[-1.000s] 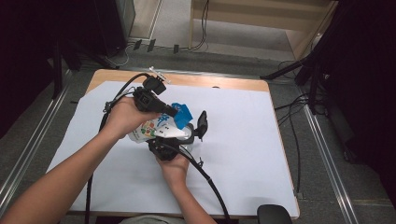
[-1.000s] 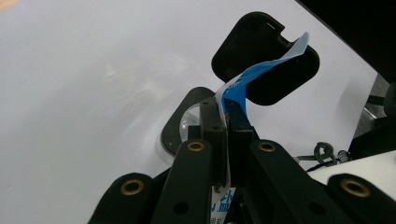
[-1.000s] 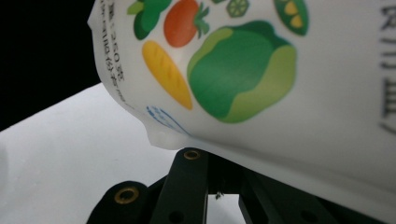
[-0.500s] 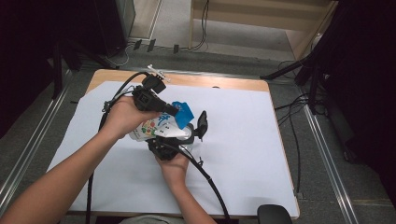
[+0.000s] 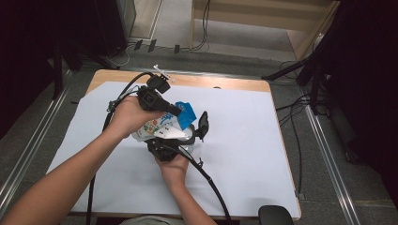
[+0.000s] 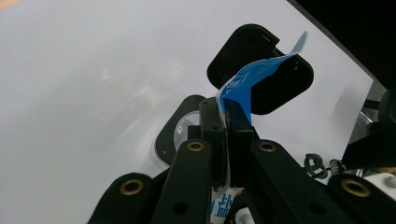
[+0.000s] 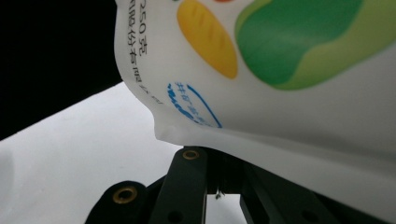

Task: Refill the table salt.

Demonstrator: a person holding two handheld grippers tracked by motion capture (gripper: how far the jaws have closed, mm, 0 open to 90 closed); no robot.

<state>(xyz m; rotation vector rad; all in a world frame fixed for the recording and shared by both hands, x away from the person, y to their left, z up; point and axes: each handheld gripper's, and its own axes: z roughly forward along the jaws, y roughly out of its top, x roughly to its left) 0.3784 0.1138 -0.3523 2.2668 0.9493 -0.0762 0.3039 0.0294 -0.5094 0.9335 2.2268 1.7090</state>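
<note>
Holding: your left gripper (image 6: 227,122) is clamped on the blue top edge (image 6: 254,77) of the bag (image 5: 159,127).
Right gripper (image 5: 180,140): clamped on the bag's lower seam.
Bag: lifted above the white table (image 5: 244,136), centre.
Change: nothing since a second ago; tearing not begun.

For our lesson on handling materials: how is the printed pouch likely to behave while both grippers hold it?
Probably floppy: the pouch bends, and its blue top curls above the left gripper. Likely light for its size, since thin edges carry it. Its glossy film may slip from the right gripper.
</note>
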